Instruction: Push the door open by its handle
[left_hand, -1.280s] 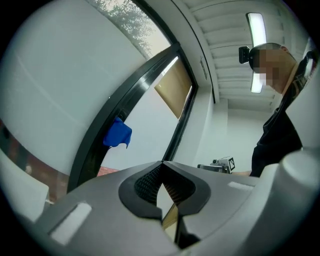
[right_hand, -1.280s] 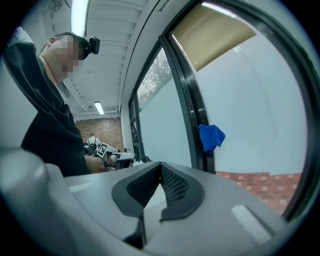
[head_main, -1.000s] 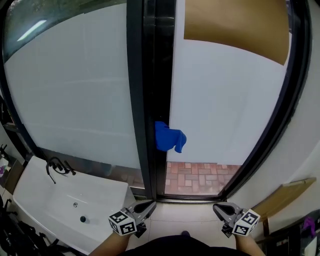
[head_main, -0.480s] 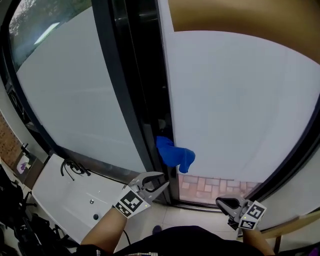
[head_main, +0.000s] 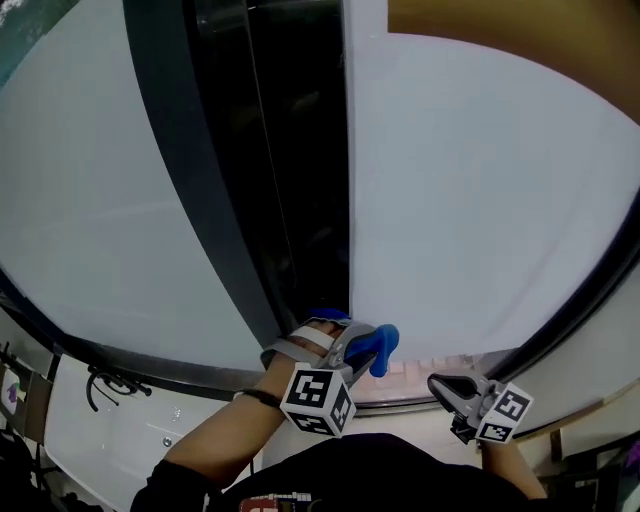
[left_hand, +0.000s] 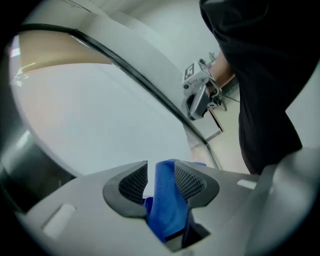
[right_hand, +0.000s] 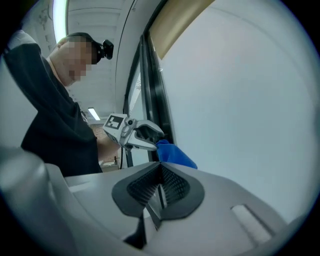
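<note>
- left tongs (left_hand: 160, 172) sit at the blue handle (left_hand: 167, 202), which is on the left edge of the white frosted door (head_main: 470, 200), low in the head view and just beside the dark frame (head_main: 290, 180).
- their jaws are opening with the handle between them: one pad is against it, there's a gap at the other. so released, not clamped.
- my read: straddling is enough for a push. the handle can't slip out sideways and no squeeze is needed.
- the handle looks soft, like a blue wrap. can't tell what's under it.
- right tongs (right_hand: 160, 187) are clenched on nothing, held low at the right, apart from the door. probably just parked out of the way.
- around: fixed frosted pane (head_main: 90, 200) left of the frame, white sink (head_main: 130, 440) with a dark tap (head_main: 105, 385) at lower left, well apart. a sliver of brick paving (head_main: 420, 365) shows under the door's lower edge.
- in the way: nothing between tongs and handle. the frame right next to the handle is the likely snag for the left tongs while pushing.
</note>
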